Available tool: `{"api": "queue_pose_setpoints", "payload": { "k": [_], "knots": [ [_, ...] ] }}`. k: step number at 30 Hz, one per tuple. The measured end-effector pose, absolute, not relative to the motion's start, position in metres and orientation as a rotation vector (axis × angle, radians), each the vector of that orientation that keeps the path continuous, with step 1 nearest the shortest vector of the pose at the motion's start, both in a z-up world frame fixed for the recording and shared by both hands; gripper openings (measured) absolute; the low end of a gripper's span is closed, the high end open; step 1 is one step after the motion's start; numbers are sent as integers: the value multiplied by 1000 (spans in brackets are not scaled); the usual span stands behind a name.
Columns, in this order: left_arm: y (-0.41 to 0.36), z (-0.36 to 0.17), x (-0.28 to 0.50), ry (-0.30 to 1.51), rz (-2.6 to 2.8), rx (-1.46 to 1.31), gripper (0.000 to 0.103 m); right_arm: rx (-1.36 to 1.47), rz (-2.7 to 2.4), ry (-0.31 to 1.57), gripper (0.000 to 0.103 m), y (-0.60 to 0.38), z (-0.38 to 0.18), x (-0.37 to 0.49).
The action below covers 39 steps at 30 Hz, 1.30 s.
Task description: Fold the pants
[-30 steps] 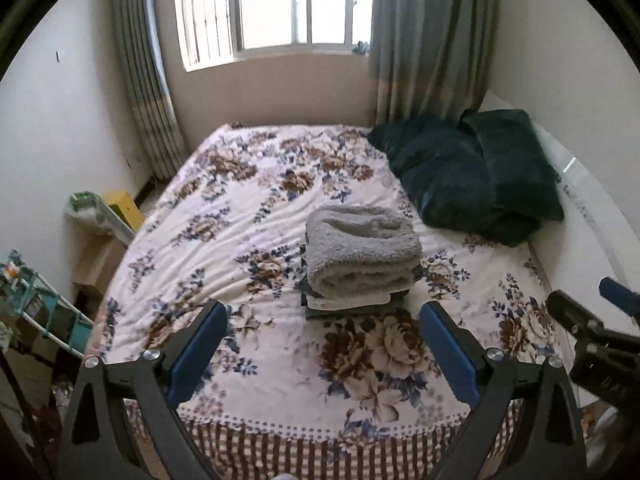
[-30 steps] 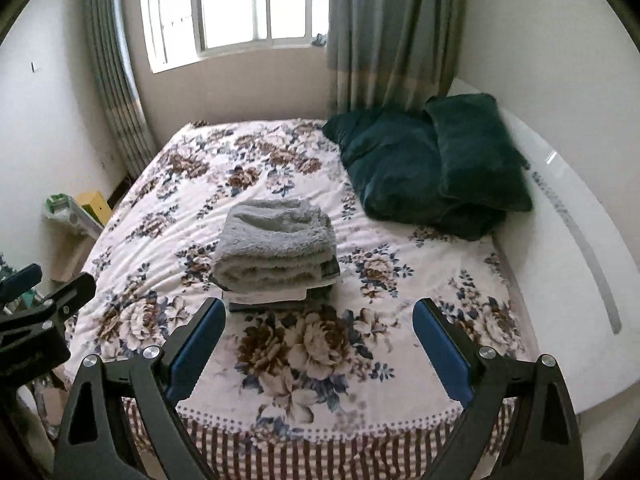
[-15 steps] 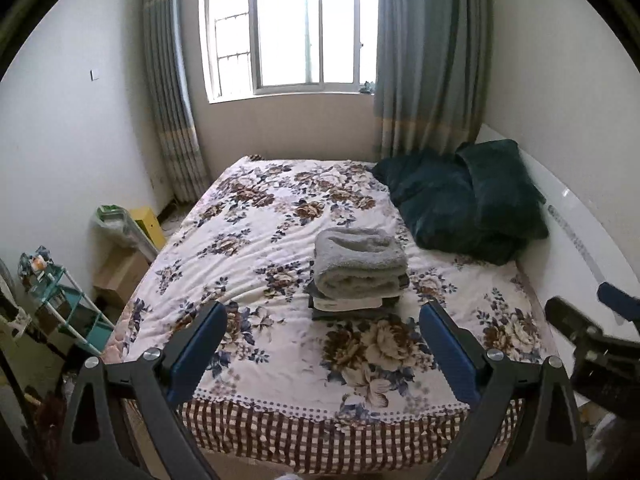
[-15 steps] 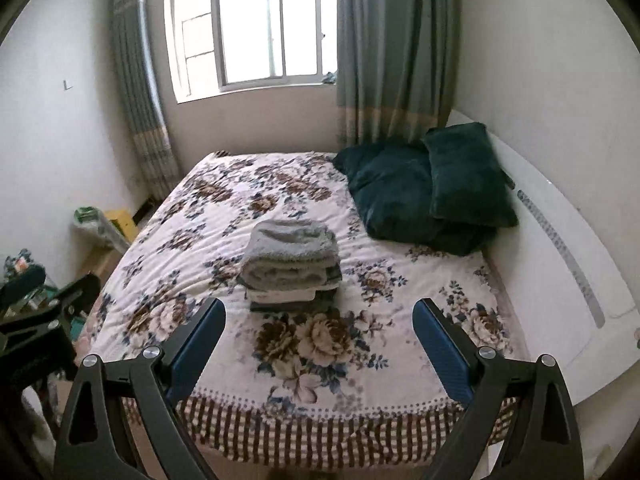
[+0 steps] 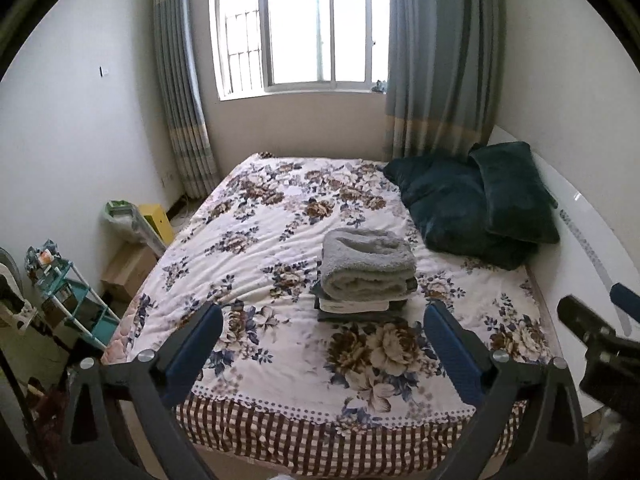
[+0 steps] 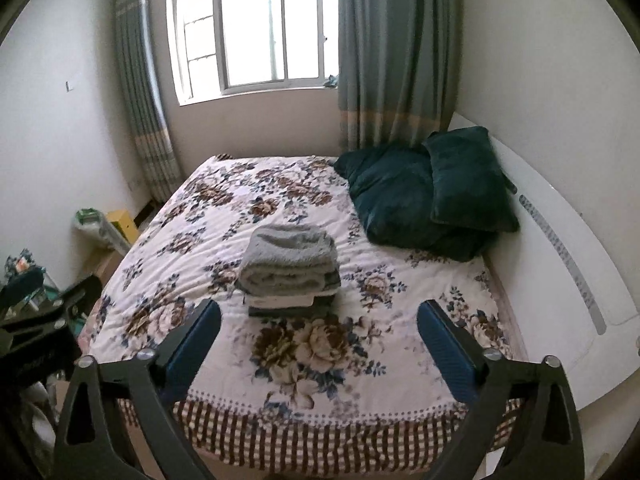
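Both claws, left (image 5: 320, 340) and right (image 6: 318, 338), hung released, since the folded grey fleece pants (image 5: 366, 266) already topped the stack on the floral-quilted bed (image 5: 256, 236).

Folded grey fleece pants (image 5: 367, 265) (image 6: 290, 259), thick and squared, lie topmost on a small neat stack of folded garments, white then dark beneath, mid-bed toward the foot, fold edge facing the cameras.

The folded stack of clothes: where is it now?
The folded stack sits mid-bed on the floral bedspread, left of the dark green pillows, centred in both views.
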<state>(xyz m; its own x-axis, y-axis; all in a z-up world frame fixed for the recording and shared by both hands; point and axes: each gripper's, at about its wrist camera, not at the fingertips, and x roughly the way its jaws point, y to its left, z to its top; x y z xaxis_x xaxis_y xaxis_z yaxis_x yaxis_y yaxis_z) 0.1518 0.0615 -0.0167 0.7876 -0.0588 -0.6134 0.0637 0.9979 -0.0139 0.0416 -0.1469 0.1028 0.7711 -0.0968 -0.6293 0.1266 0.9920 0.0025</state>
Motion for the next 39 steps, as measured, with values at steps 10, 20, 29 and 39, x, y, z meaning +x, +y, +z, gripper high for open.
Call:
{"api": "queue_pose_setpoints", "payload": {
  "k": [10, 20, 29, 39],
  "knots": [
    [50, -40, 205, 705, -12, 27, 103, 21, -160, 701, 101, -160, 84, 120],
    [38, -55, 231, 742, 8, 37, 103, 1, -156, 738, 101, -159, 62, 159],
    [36, -53, 234, 736, 10, 37, 103, 13, -143, 746, 101, -163, 54, 164],
    [31, -49, 232, 714, -4, 40, 103, 27, -148, 747, 102, -166, 41, 155]
  ]
}}
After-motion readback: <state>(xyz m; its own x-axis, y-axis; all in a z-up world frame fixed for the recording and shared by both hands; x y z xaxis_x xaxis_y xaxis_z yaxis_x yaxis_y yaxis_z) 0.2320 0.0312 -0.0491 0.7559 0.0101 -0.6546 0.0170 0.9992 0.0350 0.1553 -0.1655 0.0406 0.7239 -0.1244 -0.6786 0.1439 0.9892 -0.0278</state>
